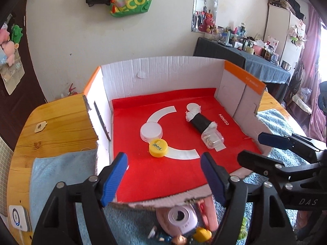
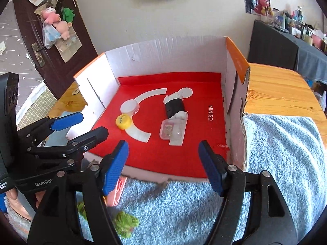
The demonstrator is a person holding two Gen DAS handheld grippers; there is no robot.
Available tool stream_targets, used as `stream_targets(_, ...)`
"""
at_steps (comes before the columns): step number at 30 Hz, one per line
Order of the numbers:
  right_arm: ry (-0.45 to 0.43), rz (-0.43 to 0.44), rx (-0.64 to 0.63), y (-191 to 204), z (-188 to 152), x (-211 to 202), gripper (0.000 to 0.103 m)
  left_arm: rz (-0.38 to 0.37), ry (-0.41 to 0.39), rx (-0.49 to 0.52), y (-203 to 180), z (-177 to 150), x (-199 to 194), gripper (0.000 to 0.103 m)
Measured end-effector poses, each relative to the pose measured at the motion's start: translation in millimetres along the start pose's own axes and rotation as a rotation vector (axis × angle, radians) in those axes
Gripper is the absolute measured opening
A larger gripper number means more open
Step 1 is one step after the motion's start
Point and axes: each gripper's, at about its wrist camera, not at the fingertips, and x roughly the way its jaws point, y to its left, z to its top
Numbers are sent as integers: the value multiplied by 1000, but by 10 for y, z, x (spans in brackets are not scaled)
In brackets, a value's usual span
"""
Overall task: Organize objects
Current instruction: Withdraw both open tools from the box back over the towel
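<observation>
Blue pads of my left gripper [image 1: 164,175] and right gripper [image 2: 163,168] stand wide apart, holding and touching nothing. Four things already lie on the red floor of the cardboard box [image 1: 159,71], so next I'd judge a reach down to the lilac toy camera [image 1: 180,219] on the blue towel [image 2: 276,153], approaching squarely and closing gently.

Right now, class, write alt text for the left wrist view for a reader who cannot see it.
An open-fronted box holds a yellow cap, white lid, black roll and clear case on red lining. The left gripper hangs open and empty in front.
</observation>
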Motion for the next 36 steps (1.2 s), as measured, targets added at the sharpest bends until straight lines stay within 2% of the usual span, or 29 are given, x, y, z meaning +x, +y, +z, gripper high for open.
stream_targets(5,-14,5,-1,47,-83,-110,73,7,-22,9,-32,-89,-148,85)
stream_targets(7,-19,7,0,55,-116,-146,77,5,-26,17,-54,-128,-199,86)
stream_targets(12,-26,13,3,86,-212,-246,77,16,-49,18,-72,-234,-342,94)
stream_targets(15,-32,1,-4,117,-265,-302,83,5,-53,7,-54,-286,-408,96)
stream_targets(18,-39,-5,-15,160,-310,-358,84,10,-58,12,-64,-340,-454,99)
stream_targets(28,-51,-10,-20,214,-466,-470,87,2,-63,2,-75,-511,-576,99)
stream_targets(36,-34,-13,-19,217,-604,-438,87,-11,-37,6,-115,-700,-544,99)
